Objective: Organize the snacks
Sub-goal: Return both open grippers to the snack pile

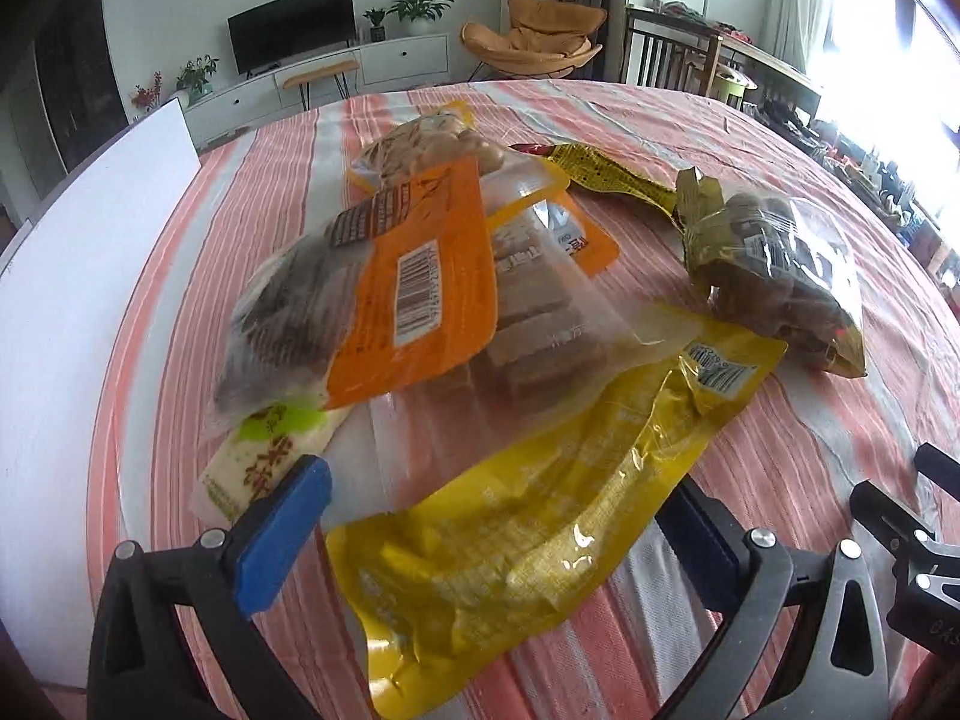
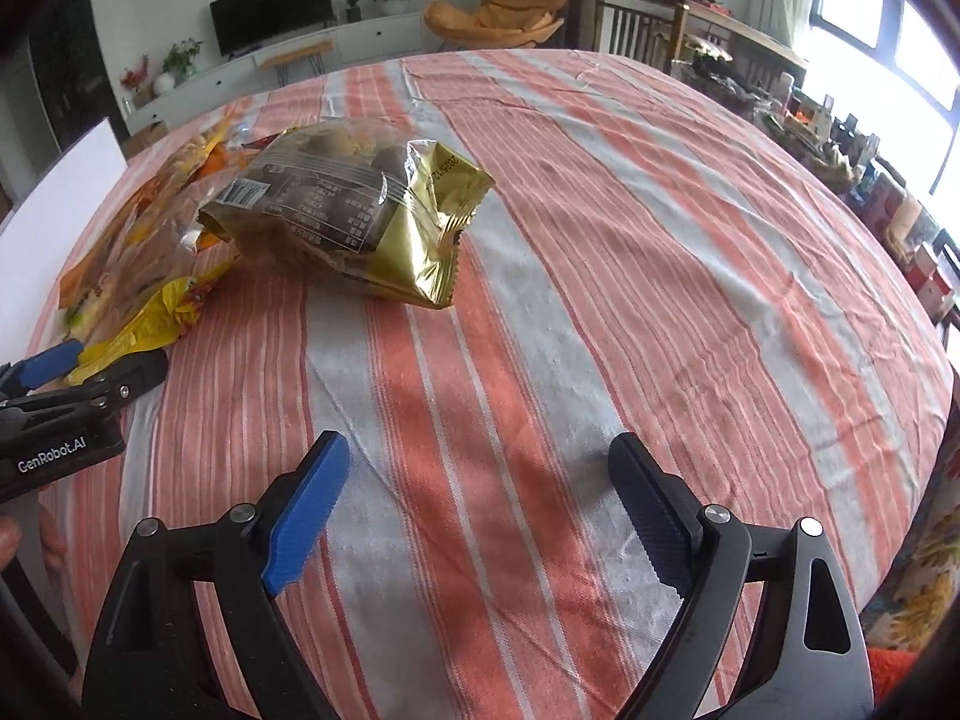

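A living room lies behind, with a dark television on a white cabinet, potted plants and an orange lounge chair; in front, the worktop wears a cloth striped in salmon and pale grey. On its left part the snacks lie in a loose heap: an orange packet with a white barcode label and a clear window rests on top, tilted, over a clear vacuum pack of pale brown blocks. A yellow crinkled bag with pale sticks inside sprawls at the near edge of the heap, and a small pack with a green patch peeks out under the orange packet. A narrow yellow sachet lies at the far side. Just right of the heap, a gold and clear bag of round brown pieces sits on the cloth. The left claw stands wide open, its blue pads straddling the near end of the yellow bag, whether touching it I cannot tell. The right claw is also spread apart over bare cloth, holding nothing, well short of the gold bag.
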A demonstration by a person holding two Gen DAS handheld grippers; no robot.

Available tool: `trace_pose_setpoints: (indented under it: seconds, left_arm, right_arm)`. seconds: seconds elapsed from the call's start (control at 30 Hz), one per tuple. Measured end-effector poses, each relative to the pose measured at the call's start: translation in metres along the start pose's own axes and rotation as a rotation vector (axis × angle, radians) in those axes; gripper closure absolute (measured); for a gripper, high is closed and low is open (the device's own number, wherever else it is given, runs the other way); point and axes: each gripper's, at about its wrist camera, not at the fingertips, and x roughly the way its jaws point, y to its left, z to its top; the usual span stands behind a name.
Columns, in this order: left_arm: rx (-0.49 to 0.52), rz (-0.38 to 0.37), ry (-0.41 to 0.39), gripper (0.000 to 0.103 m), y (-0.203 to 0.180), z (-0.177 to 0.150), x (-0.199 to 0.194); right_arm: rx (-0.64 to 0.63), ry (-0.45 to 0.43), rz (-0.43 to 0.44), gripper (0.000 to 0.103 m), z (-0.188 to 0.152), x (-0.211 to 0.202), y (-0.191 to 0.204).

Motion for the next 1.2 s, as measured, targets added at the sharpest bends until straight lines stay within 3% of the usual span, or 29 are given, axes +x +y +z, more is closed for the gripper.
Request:
trace_pose_setpoints:
  seconds: [1.2]
  left_arm:
    - [0.001, 0.0, -0.001, 0.0, 0.0004, 0.0002, 0.0005]
  right_arm:
    - [0.004, 0.003, 0.001, 0.008, 0.0026, -0.0001, 0.0014]
